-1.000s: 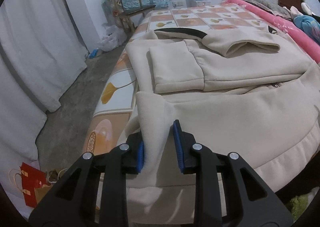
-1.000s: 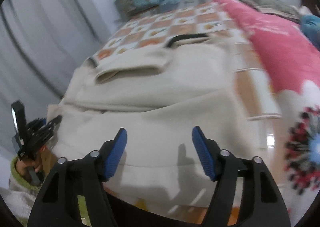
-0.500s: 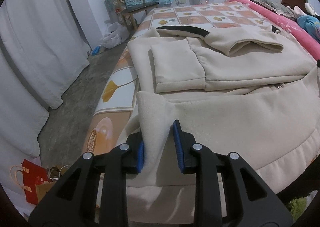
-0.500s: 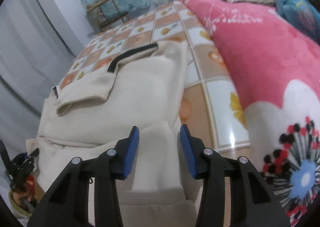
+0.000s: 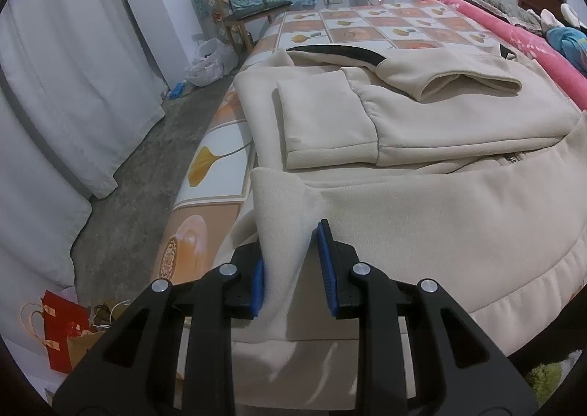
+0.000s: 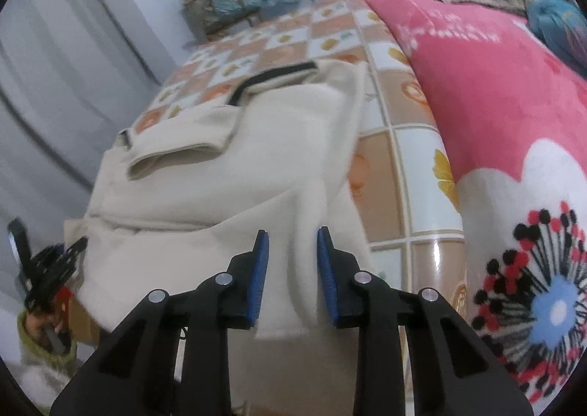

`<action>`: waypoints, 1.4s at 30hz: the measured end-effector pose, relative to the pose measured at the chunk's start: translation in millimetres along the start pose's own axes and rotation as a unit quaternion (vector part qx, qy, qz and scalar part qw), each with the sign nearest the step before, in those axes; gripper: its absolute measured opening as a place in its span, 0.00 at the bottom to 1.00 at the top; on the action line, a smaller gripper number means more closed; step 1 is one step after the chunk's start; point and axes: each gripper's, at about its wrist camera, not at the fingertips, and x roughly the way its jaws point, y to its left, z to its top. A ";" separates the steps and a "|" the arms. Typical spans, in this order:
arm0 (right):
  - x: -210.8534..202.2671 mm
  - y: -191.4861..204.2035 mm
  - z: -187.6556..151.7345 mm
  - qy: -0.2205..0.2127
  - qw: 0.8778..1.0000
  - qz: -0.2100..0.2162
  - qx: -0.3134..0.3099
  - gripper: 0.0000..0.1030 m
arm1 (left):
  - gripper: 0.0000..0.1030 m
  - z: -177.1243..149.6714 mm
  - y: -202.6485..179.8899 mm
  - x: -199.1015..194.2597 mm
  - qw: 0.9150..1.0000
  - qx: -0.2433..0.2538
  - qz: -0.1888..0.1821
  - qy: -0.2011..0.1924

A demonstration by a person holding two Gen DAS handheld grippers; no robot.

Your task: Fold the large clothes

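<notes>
Cream jacket (image 5: 422, 217), sleeves folded in, lies on the patterned bed (image 5: 370, 25). My left gripper (image 5: 291, 265) pinches its near hem corner; my right gripper (image 6: 290, 267) has just been closing on the opposite corner. A shallow bite risks thick fleece slipping out when lifted.

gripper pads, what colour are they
Blue, on black fingers; clearest in the left wrist view.

Cream fleece jacket (image 5: 422, 217) lies spread on the bed, sleeves seemingly folded across its top
</notes>
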 end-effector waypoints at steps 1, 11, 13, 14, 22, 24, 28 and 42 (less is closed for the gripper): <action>5.4 -3.1 2.2 0.002 1.000 -0.005 0.005 0.26 | 0.24 0.4 0.1 0.2 1.000 -0.001 0.000 0.001; 0.0 24.6 -9.3 0.003 0.996 -0.040 -0.077 0.16 | 0.24 2.5 -1.4 1.0 1.000 -0.004 0.005 0.008; 2.1 26.4 -10.4 0.003 0.994 -0.067 -0.090 0.16 | 0.24 3.3 -2.2 1.8 1.000 -0.004 0.008 0.010; 3.4 26.6 -10.8 0.004 0.993 -0.073 -0.092 0.16 | 0.24 3.9 -2.6 2.1 1.000 -0.004 0.009 0.010; 12.2 32.8 -10.3 0.007 0.988 -0.108 -0.109 0.16 | 0.24 5.3 -4.6 2.7 1.000 -0.005 0.014 0.015; 12.3 32.8 -10.4 0.007 0.988 -0.109 -0.109 0.16 | 0.24 5.3 -5.4 2.8 1.000 -0.002 0.016 0.015; 13.2 33.2 -10.8 0.008 0.988 -0.112 -0.106 0.16 | 0.24 5.7 -6.3 3.5 1.000 0.001 0.018 0.016; 17.3 33.2 -11.1 0.010 0.987 -0.119 -0.106 0.16 | 0.24 4.8 -6.3 4.2 1.000 0.005 0.026 0.017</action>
